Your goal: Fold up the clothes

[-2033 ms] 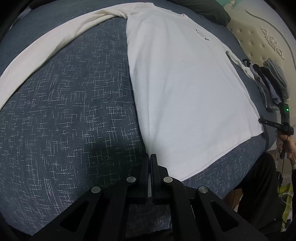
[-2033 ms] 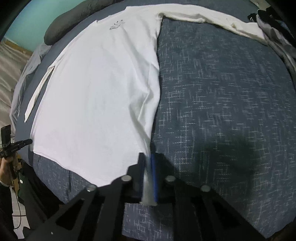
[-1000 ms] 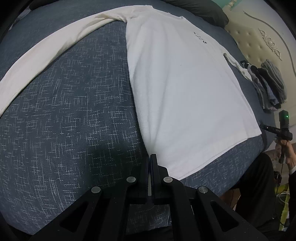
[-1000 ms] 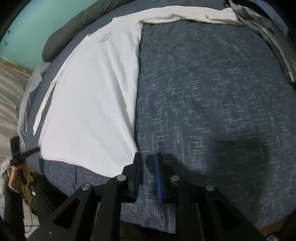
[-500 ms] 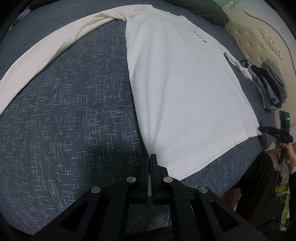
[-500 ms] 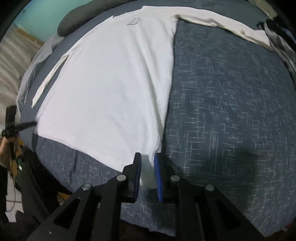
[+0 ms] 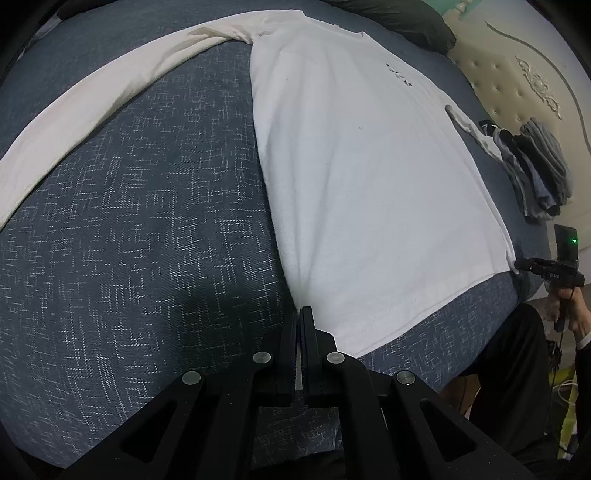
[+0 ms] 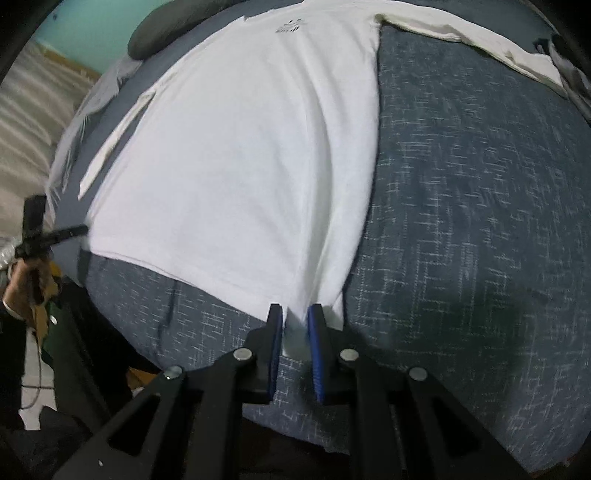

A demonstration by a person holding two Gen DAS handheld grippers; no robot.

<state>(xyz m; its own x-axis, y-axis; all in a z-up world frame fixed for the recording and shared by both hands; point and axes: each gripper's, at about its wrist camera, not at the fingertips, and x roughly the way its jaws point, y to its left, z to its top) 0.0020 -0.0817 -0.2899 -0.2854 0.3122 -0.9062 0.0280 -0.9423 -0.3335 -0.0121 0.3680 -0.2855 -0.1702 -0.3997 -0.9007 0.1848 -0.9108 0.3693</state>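
Hem corners of the white long-sleeved cotton shirt (image 8: 236, 155) are now pinched: left claw (image 7: 299, 325) fully closed, right claw (image 8: 295, 325) apparently regripped after briefly emptying; folding can begin.

I see a white shirt (image 8: 236, 155) with a small dark print near its collar, spread on a bed (image 8: 480, 206) covered in dark blue with a fine white crosshatch fleck. My right fingers (image 8: 316, 354) carry bright blue pads on black; my left fingers (image 7: 286, 354) are all black. There's a dark grey pillow (image 8: 166, 26), a teal wall (image 8: 85, 33), a cream tufted headboard (image 7: 509, 74) and grey clothes (image 7: 539, 170).
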